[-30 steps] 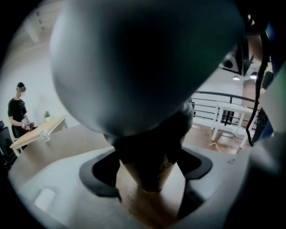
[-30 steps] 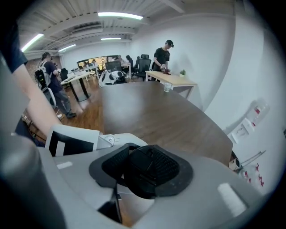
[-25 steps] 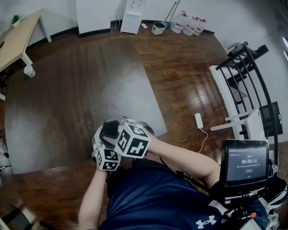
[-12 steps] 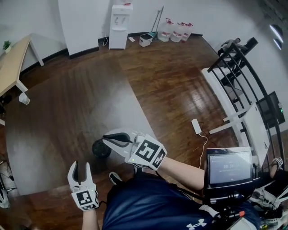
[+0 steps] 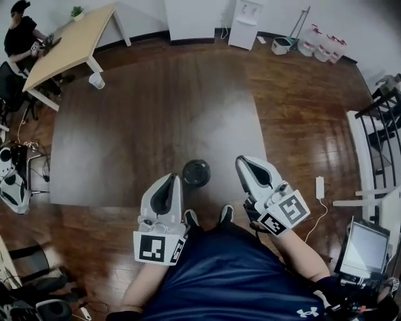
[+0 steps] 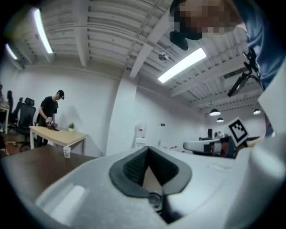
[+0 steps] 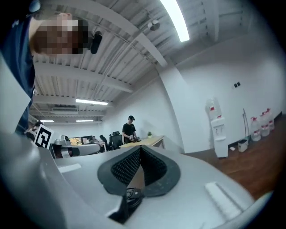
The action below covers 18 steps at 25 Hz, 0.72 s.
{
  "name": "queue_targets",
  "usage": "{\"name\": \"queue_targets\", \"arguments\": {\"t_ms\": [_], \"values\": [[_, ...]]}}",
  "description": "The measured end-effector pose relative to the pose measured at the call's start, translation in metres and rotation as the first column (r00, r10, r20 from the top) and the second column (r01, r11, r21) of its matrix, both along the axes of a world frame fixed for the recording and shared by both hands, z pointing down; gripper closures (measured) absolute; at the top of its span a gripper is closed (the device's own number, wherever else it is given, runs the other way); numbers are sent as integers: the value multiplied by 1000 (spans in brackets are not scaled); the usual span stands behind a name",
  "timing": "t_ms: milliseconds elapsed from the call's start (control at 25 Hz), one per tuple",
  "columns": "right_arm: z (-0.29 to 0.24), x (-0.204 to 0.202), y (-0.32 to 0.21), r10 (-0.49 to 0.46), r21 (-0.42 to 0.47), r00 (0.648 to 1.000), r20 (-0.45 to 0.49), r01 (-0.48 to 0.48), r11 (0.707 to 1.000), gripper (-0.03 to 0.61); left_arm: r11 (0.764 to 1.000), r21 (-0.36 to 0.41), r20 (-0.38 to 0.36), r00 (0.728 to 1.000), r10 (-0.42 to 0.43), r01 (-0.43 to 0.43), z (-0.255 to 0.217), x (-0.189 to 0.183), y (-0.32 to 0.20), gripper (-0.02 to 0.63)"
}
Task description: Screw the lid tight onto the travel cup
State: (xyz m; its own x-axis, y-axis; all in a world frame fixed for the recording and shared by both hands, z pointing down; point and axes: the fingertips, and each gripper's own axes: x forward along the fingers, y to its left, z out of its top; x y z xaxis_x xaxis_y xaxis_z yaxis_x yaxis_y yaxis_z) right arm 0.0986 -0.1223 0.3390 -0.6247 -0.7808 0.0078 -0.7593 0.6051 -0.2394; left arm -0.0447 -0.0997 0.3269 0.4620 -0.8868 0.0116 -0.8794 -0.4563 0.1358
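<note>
Wooden table top left, white cup beside its leg, water dispenser at far wall, water jugs nearby

Left hand-held gripper and right hand-held gripper closed empty; travel cup now between them.

You are standing in an open office: a person is working at a wooden desk, office chairs are sitting nearby, a water dispenser is standing against the wall, and strip lights are glowing overhead.

Cup between left tool, right tool
</note>
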Motion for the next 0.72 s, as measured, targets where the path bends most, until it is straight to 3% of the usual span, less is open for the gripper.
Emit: {"name": "queue_targets", "arguments": {"t_ms": [160, 720], "values": [[-9, -12, 4, 33, 87, 997, -70, -27, 996, 568, 998, -54, -12, 1000, 10, -10, 8, -1, -1, 614], [-11, -26, 15, 5, 151, 981, -192, 24, 988, 568, 999, -43, 34, 999, 11, -9, 7, 4, 3, 614]]}}
